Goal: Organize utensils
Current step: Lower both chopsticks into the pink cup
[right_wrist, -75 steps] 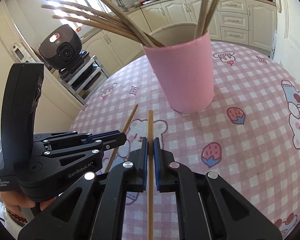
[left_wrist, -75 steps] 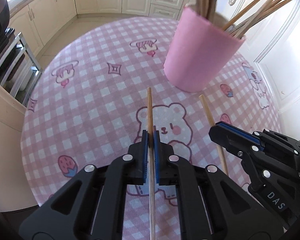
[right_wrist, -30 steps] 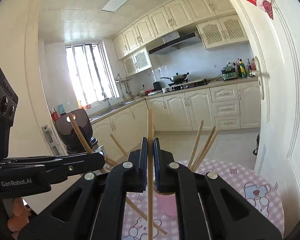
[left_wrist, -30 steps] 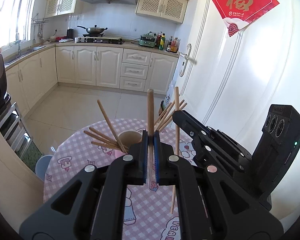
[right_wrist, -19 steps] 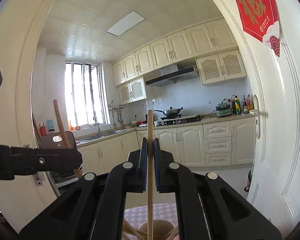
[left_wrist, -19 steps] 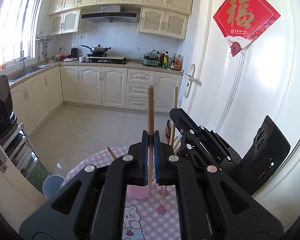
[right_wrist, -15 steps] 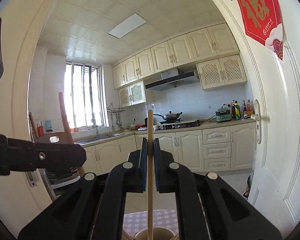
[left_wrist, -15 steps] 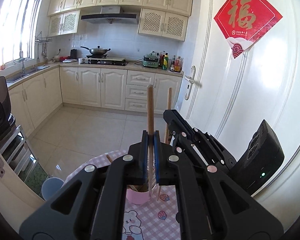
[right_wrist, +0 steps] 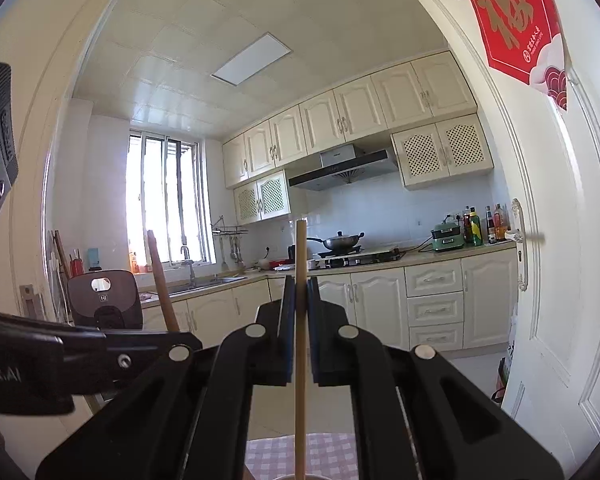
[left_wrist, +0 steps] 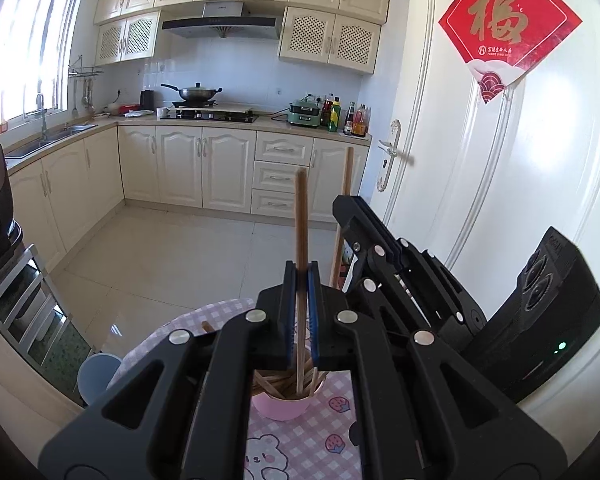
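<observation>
Both tongs (left_wrist: 301,280) (right_wrist: 300,292) clamped on chopsticks (left_wrist: 301,216) (right_wrist: 300,248)

A pink cup (left_wrist: 285,407) is seen; the bench (left_wrist: 320,440) is covered in pink-and-white check with strawberry prints; the chopsticks (left_wrist: 301,224) are tan; black claws carry blue pads (left_wrist: 314,316).

A wok (left_wrist: 195,92) sat on the stove under the range hood (left_wrist: 220,24), with bottles (left_wrist: 348,118) and a green appliance (left_wrist: 305,113) nearby. A red paper decoration (left_wrist: 504,28) hung on the white door (left_wrist: 480,200).
</observation>
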Demonstrator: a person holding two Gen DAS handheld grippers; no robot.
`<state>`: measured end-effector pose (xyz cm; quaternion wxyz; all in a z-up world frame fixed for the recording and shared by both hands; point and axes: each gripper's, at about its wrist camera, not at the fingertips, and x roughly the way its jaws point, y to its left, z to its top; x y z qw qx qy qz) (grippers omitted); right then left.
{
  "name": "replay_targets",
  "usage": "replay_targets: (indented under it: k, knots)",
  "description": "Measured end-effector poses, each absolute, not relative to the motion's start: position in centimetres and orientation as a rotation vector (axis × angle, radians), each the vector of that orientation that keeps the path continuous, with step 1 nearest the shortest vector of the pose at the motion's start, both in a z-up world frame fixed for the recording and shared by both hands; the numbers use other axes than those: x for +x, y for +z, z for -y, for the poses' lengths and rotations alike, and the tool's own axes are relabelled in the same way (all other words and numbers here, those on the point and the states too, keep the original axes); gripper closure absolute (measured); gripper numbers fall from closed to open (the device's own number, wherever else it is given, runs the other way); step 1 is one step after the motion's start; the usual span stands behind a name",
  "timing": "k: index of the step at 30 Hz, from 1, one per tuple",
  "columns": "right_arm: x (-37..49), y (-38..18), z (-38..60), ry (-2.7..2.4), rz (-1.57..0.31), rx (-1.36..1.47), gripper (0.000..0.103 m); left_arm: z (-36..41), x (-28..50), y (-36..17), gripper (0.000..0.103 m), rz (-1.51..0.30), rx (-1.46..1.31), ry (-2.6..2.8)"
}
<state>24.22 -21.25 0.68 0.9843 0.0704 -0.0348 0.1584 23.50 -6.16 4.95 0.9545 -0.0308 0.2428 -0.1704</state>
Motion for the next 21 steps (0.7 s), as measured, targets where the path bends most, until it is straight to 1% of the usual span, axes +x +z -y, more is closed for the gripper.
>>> replay_targets:
  k: [13,21]
  knots:
    - [24.3,1.0,21.0,0.313,0.097,0.114,0.098,5.8,23.5,4.0,0.097,-0.477,-0.095,-0.343]
    - [23.9,-1.3,21.1,0.337,0.030,0.123,0.098,6.0,23.8,1.9,0.097,-0.536,-0.094,-0.348]
